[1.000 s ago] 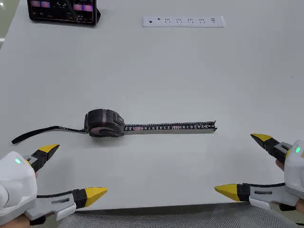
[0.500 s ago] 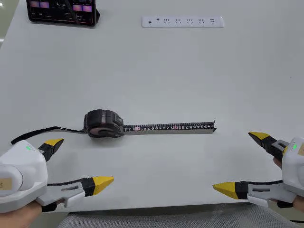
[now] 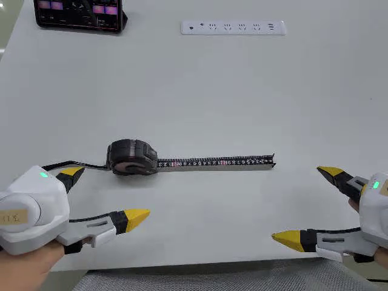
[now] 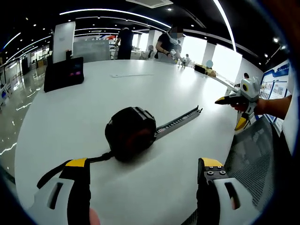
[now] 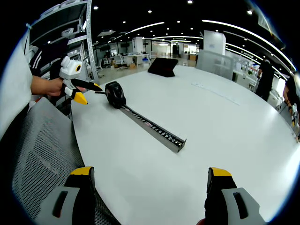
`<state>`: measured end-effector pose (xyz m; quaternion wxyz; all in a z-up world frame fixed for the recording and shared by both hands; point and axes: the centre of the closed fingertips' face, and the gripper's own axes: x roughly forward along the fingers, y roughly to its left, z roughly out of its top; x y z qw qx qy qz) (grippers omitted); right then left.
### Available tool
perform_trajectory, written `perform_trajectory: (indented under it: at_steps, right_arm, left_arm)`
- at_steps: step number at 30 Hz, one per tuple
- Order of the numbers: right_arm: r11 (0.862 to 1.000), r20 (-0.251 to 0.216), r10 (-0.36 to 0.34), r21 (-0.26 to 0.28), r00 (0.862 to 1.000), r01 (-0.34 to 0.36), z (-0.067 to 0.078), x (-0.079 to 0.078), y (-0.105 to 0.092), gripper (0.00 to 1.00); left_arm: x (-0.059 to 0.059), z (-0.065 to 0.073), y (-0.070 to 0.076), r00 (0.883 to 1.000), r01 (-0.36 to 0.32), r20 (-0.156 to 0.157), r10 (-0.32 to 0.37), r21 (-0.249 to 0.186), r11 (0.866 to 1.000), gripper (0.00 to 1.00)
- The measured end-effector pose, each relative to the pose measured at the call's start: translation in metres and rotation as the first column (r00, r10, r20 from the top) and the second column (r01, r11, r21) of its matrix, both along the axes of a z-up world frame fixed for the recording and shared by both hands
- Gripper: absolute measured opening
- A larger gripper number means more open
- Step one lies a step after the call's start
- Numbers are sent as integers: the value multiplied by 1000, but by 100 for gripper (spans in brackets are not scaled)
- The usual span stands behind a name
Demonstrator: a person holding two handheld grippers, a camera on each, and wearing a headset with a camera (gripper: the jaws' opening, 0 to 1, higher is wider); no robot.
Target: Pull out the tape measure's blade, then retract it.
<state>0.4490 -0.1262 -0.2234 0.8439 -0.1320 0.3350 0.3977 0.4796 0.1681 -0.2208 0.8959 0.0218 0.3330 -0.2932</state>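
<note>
One tape measure (image 3: 132, 158). One power strip (image 3: 233, 27), one tablet (image 3: 80, 13). Two grippers: left gripper (image 3: 110, 193), right gripper (image 3: 298, 204).

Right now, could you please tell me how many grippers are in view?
2. The left gripper sits at the near left, close to the tape measure; the right gripper at the near right, past the end of the blade. Both open.
</note>
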Motion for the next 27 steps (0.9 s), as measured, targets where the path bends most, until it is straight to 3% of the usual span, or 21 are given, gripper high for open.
perform_trajectory:
  at_steps: [6, 15, 27]
  right_arm:
    - [1000, 2, 4, -5, 1000, -4, 0, 5, -1, 99]
    - [1000, 4, 0, -9, 1000, 0, -1, 12, -7, 99]
    - [1000, -9, -19, -5, 1000, 19, -8, 12, -12, 99]
  left_arm:
    - [8, -3, -4, 1000, -25, -7, 25, -4, 1000, 92]
    - [19, -2, -15, 999, -51, -18, 50, -52, 997, 92]
    - [25, -1, -30, 999, -42, -21, 41, -69, 997, 91]
